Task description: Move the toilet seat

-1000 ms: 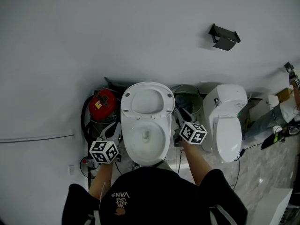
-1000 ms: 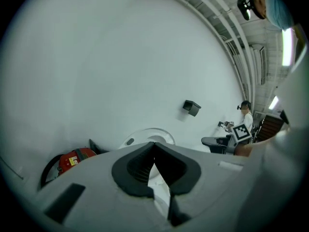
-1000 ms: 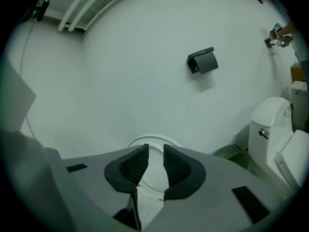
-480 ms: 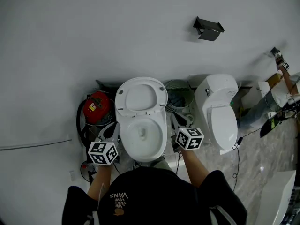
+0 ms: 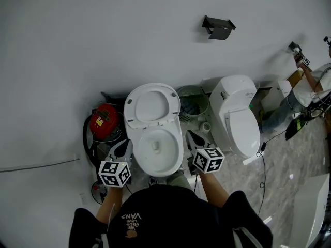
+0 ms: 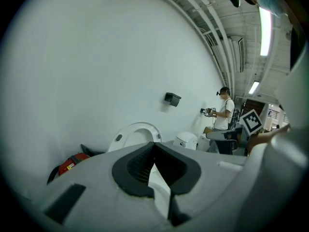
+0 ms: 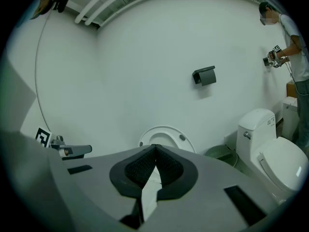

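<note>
Both left tongs [image 5: 122,147] and right tongs [image 5: 192,138] closed, empty (toilet seat [image 5: 151,105] raised).

Person, seen from above: black short-sleeved T-shirt [image 5: 176,213], small pale lettering [image 5: 133,215] with an orange-brown mark beside it. Hand-held tools, left gripper [image 5: 123,144] and right gripper [image 5: 192,136]: grey moulded shells with rectangular slots, black ribbed pads [image 7: 140,170], each topped by a white cube [image 5: 115,173] bearing black square markers
</note>
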### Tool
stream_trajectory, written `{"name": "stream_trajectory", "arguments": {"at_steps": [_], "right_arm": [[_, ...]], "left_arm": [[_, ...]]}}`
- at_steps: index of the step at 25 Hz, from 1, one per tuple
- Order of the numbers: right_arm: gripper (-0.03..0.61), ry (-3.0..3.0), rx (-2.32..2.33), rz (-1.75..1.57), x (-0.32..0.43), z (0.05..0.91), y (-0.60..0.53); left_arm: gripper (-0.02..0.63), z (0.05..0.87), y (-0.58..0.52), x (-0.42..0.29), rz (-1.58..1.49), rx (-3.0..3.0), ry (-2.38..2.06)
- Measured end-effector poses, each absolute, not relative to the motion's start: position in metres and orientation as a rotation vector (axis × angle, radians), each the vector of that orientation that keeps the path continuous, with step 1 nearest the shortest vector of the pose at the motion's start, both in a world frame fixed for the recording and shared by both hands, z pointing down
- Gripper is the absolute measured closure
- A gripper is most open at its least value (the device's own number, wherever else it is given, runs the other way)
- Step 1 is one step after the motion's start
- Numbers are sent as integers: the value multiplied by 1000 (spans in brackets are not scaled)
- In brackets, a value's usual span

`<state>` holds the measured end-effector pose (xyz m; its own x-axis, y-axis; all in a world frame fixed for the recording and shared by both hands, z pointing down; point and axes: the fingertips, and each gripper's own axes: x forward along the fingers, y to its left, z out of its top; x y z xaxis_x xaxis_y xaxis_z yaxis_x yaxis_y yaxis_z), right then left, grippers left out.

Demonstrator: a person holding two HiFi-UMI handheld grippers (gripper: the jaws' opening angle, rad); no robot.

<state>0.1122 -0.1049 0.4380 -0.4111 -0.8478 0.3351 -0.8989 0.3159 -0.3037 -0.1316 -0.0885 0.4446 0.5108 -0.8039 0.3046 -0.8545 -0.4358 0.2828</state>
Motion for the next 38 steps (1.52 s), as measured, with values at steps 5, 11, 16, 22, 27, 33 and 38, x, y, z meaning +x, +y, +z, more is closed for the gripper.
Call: {"name": "stream_trajectory", "arguments": {"at_steps": [5,11,16,22,27,33,38], "right_arm": [[580,-2442,1631,659,112,435,-86],[580,-2428,1656,663,117,431,-75],[580,-2414,1654,676,113,439,-67],[580,-2418,1641,668,107,442,-60],[580,-2418,1632,658,104,441,-62],[580,-2410,1630,652,102,443,-60],[580,-2405,1627,654,102,442,-61]], "left_arm": [[614,438,-78,-129,215,2424,-1335],[614,431,-71,-128,247,2454,-1334],[614,435,-62,-129,250,2459,-1322],[614,438,-52,-129,248,2466,-1325],[614,439,-52,-129,262,2469,-1341],[614,443,-50,-128,282,2468,-1347],[614,440,-51,-129,253,2458,-1347]]}}
